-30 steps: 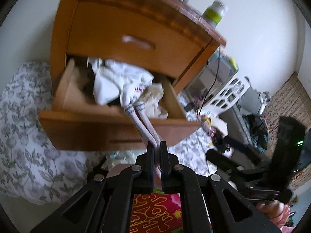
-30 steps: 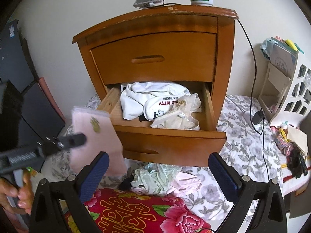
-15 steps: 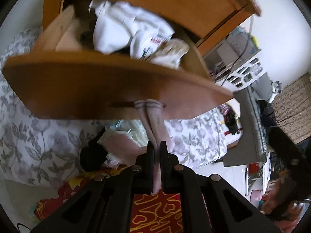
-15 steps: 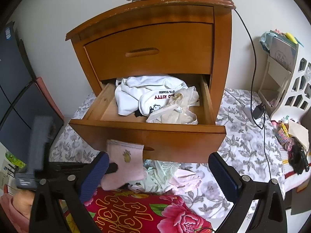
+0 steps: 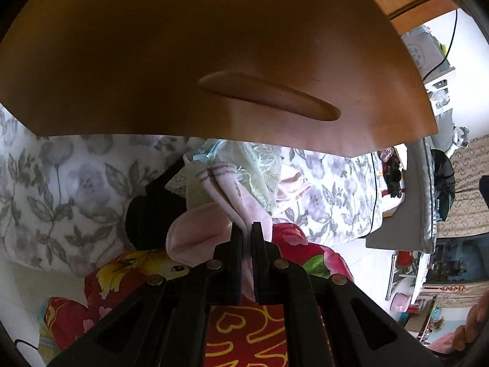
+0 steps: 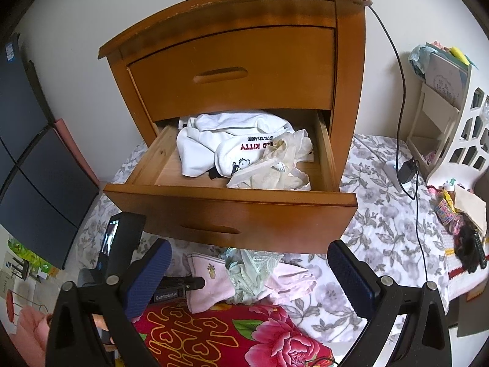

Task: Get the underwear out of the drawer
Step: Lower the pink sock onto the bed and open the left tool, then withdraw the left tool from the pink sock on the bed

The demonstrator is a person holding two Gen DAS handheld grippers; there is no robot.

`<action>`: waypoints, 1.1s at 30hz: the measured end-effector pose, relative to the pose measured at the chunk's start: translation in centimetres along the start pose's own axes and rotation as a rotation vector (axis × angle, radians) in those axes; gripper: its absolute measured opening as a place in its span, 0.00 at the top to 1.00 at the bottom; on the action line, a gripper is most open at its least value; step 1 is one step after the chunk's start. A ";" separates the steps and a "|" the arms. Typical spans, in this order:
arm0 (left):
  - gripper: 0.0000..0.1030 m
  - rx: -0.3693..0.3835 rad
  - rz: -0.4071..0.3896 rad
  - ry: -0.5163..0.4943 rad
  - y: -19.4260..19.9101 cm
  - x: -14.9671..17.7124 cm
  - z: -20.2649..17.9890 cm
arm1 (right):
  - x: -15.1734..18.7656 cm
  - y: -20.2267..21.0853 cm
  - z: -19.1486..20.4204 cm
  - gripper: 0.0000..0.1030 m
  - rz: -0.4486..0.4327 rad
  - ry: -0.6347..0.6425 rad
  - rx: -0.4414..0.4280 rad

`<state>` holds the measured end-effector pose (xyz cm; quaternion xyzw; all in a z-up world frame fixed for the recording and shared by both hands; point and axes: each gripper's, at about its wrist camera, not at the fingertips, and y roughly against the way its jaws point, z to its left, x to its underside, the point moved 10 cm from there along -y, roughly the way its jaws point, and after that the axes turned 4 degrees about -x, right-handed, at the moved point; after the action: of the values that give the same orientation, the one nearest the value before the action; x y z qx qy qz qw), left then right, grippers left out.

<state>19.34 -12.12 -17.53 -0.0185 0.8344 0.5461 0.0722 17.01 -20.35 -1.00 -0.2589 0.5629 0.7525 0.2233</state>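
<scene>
Now your left gripper (image 5: 247, 229) jaws are clenching pink socks (image 5: 235, 195) just above the pile; your right gripper (image 6: 249, 270) jaws are gaping, with white garments (image 6: 220, 143) waiting in the drawer (image 6: 232, 208) ahead.

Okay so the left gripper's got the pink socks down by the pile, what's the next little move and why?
Probably open the left gripper and let go: it is shut on the pink socks, which already sit low against the clothes pile below the open drawer, while the right gripper hangs open, empty.

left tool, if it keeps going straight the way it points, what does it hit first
Probably the heap of clothes on the flowered sheet below the drawer front. The left tool, shut on pink socks, aims there; depth is unclear.
</scene>
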 end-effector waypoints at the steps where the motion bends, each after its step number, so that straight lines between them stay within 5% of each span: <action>1: 0.95 -0.007 -0.006 -0.002 0.3 -0.1 0.0 | 0.0 0.0 0.0 0.00 0.000 0.000 0.001; 15: 0.79 -0.024 -0.236 -0.009 10.0 -3.0 -0.2 | -0.2 0.1 0.4 0.00 -0.002 0.012 0.003; 23: 0.52 -0.122 -0.441 -0.054 17.3 -4.2 -0.5 | -0.3 -0.1 0.9 0.00 0.002 0.023 0.001; 25: 0.34 -0.145 -0.481 -0.048 18.5 -4.4 -0.2 | -0.2 -0.2 1.0 0.00 0.006 0.027 -0.004; 33: 0.18 -0.215 -0.508 -0.039 19.0 -4.7 0.6 | -0.2 -1.0 1.0 0.00 0.020 0.027 -0.004</action>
<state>22.00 -4.12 0.14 -0.2243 0.7387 0.5961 0.2204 17.58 -19.09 -1.36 -0.2637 0.5669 0.7523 0.2075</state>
